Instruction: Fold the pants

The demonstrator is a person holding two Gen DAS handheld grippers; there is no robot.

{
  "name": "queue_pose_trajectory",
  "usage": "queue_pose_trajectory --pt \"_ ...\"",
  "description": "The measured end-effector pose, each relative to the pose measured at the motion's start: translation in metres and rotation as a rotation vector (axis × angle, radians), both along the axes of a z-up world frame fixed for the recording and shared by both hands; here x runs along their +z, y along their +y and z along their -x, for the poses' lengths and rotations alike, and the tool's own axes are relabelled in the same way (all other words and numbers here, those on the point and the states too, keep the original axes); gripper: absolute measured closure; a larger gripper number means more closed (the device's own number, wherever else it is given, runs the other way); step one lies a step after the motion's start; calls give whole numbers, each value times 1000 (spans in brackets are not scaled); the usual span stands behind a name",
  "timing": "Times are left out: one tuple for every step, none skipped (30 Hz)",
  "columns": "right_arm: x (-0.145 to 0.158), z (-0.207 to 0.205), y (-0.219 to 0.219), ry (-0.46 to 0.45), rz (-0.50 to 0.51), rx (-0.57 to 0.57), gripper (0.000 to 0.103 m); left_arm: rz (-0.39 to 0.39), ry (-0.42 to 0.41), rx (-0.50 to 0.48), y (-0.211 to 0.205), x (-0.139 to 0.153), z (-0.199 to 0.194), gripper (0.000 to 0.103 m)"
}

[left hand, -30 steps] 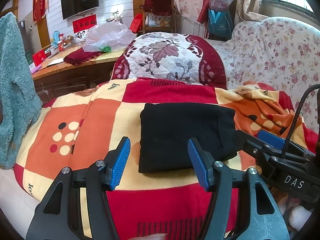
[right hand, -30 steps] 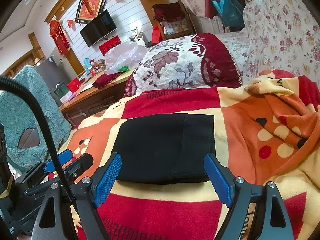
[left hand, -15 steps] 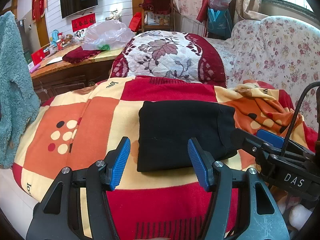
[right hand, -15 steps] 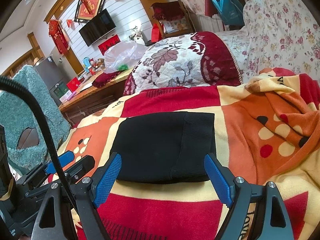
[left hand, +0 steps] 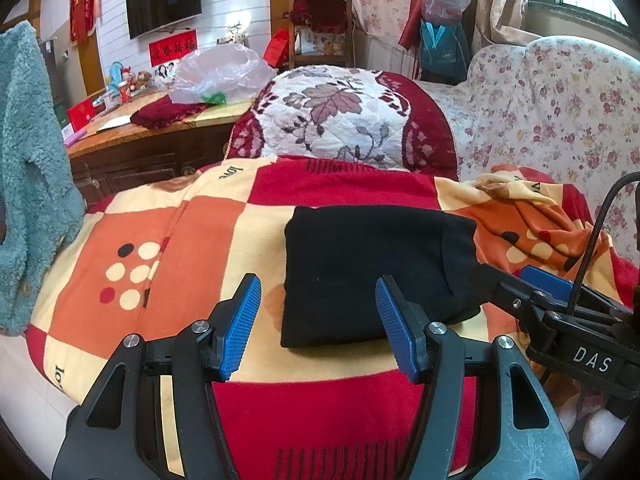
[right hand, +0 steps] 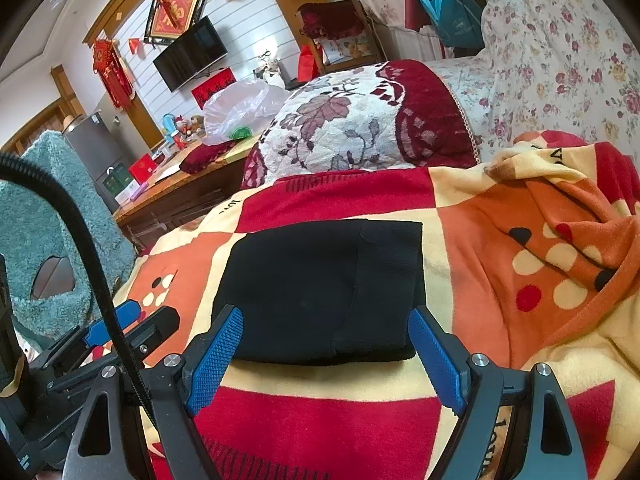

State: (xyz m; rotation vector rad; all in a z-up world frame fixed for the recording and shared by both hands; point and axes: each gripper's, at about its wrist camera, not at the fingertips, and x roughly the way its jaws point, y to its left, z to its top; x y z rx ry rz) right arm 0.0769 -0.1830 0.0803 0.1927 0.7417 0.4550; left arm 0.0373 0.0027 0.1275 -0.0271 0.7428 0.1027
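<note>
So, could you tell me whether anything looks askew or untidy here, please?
The black folded pants lie flat and squared. Only the checked red, orange and cream blanket looks untidy: its far right corner is bunched into rumpled folds.

The black pants [left hand: 372, 276] lie folded into a compact, roughly rectangular bundle of several layers, flat on a checked blanket [left hand: 168, 240] of red, orange and cream squares. In the left wrist view the bundle sits in the middle of the frame, slightly right of centre, its left edge straight and its near edge thick and rounded. A ribbed band, finer in texture than the rest, forms its right end, set off by a faint vertical seam. In the right wrist view the pants [right hand: 320, 292] fill the centre of the frame, the ribbed band again on the right, the far edge straight and level.
</note>
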Motion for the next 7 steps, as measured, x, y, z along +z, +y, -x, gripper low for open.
queue_pose_trajectory --pt "0 1 0 0 0 0 20 -3 -7 -1 0 0 1 43" --pt "0 0 0 0 2 -2 20 -4 -9 -3 1 2 2 43" --pt "0 1 0 0 3 -3 20 2 -7 -12 1 2 3 43" --pt "0 2 -1 -2 2 -4 20 13 -6 -22 1 2 5 43" --pt "0 3 -1 -3 3 -7 20 19 -2 -26 1 2 6 43" --pt "0 4 -2 -4 5 -8 20 18 1 -25 1 2 8 43" --pt "0 5 -4 -3 6 -12 20 15 6 -26 0 1 10 43"
